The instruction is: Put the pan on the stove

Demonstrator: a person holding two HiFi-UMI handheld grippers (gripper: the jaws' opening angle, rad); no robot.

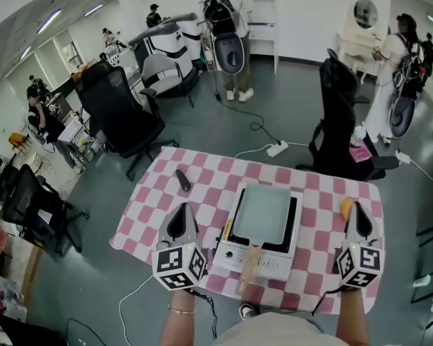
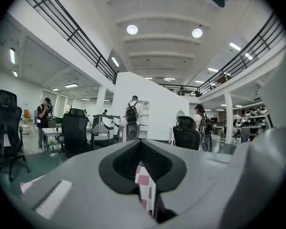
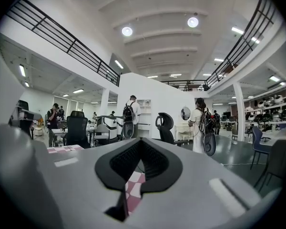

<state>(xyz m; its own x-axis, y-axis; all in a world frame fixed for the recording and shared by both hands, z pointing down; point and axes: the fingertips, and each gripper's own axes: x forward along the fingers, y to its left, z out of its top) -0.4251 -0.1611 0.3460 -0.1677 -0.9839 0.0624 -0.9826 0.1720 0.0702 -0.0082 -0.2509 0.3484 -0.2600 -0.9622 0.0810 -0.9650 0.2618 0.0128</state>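
Note:
A rectangular pan (image 1: 263,212) with a wooden handle (image 1: 250,264) sits on top of the white portable stove (image 1: 271,266) in the middle of the pink checked table (image 1: 202,171). The handle points toward me over the stove's front. My left gripper (image 1: 180,212) hovers just left of the stove, shut and holding nothing. My right gripper (image 1: 361,209) is to the stove's right, near the table's right edge, also shut and empty. In the left gripper view the left gripper (image 2: 140,144) shows closed tips with checked cloth below, and the right gripper (image 3: 142,144) looks the same in its own view.
A small black object (image 1: 182,179) lies on the cloth at the far left. An orange item (image 1: 346,207) sits just ahead of the right gripper. Black office chairs (image 1: 123,117) stand beyond the table, a power strip (image 1: 277,148) lies on the floor, and people stand farther off.

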